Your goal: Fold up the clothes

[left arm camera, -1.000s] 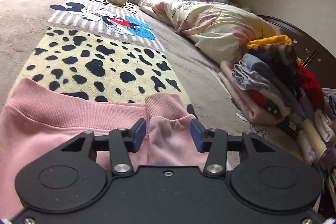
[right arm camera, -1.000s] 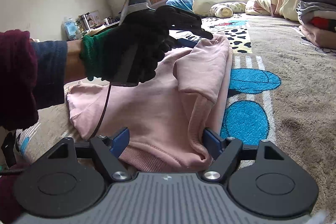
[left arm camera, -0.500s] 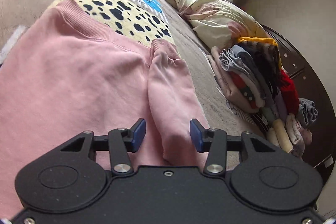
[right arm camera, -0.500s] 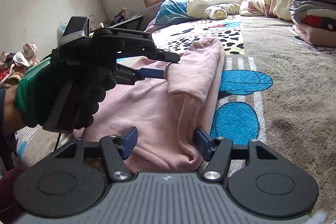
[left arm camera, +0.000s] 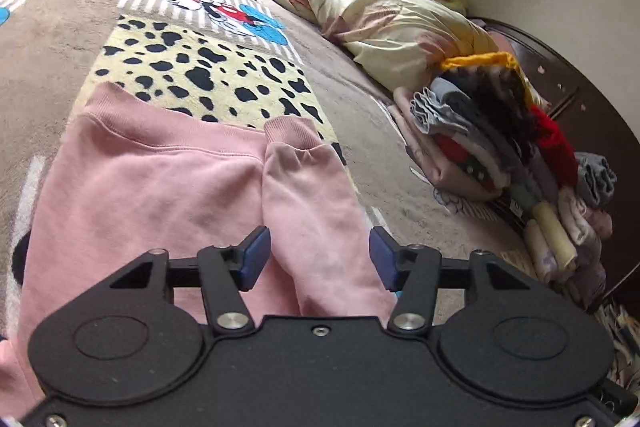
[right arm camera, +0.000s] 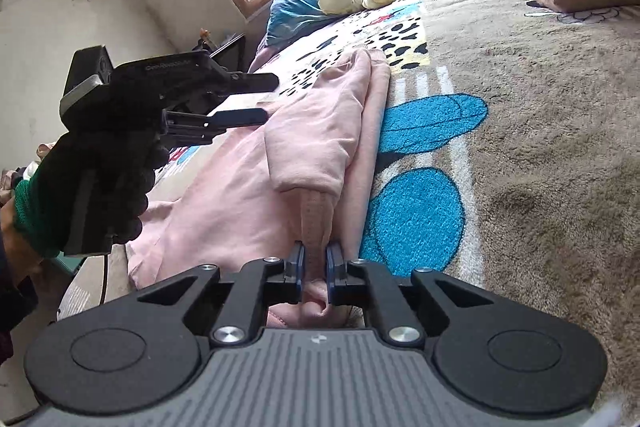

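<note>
Pink sweatshirt [left arm camera: 152, 187] lies flat on our patterned blanket [right arm camera: 540, 107]. Our right gripper [right arm camera: 315, 259] is closing, pinching a ribbed fold at its near edge. Left gripper [left arm camera: 318, 253] hovers over the sleeve [left arm camera: 312, 203], jaws opening, holding nothing.

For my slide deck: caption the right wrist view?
Right gripper closing on pink sweatshirt fabric; left gripper hovers above.

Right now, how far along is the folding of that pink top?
Done: a stack of folded clothes sits on the bed, and one sleeve lies folded over the pink sweatshirt. In hand: the right claw is closing on its ribbed edge; the left claw is opening, pinching nothing. Left: the remaining folds.
</note>
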`<state>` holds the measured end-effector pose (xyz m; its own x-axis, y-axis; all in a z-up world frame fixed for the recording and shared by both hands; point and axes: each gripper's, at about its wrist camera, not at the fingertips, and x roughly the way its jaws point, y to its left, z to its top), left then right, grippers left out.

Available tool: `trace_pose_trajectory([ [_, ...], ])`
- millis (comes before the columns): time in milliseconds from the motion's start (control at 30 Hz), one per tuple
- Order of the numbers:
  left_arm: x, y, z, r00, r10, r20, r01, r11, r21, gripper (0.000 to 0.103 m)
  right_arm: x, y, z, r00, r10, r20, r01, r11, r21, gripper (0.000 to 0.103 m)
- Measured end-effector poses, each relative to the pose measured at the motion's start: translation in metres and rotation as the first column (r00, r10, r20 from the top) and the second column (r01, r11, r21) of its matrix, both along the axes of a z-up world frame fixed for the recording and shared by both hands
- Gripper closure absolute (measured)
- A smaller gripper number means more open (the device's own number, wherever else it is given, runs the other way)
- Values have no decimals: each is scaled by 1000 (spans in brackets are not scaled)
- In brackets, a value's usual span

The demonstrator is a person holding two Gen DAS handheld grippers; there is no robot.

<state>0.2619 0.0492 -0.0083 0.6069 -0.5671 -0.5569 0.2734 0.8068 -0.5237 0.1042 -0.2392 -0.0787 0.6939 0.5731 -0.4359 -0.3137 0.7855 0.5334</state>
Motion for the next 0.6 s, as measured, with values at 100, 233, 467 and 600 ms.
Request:
trace_pose_trajectory([
  [100,7,-3,-10,999,12,-34,-11,1000,16,50,-6,0,8,999,-13,46,13,1000,-11,78],
  [233,22,-13,-20,998,-1,-65,2,1000,14,55,2,-4,17,996,-42,79,36,997,70,55],
  [467,10,-31,-8,983,-127,134,129,992,-7,96,29,-18,-4,999,-26,-46,36,973,228,93],
  [600,16,-36,-28,994,-97,51,91,990,107,95,28,-24,-6,996,-31,-85,49,974,219,93],
])
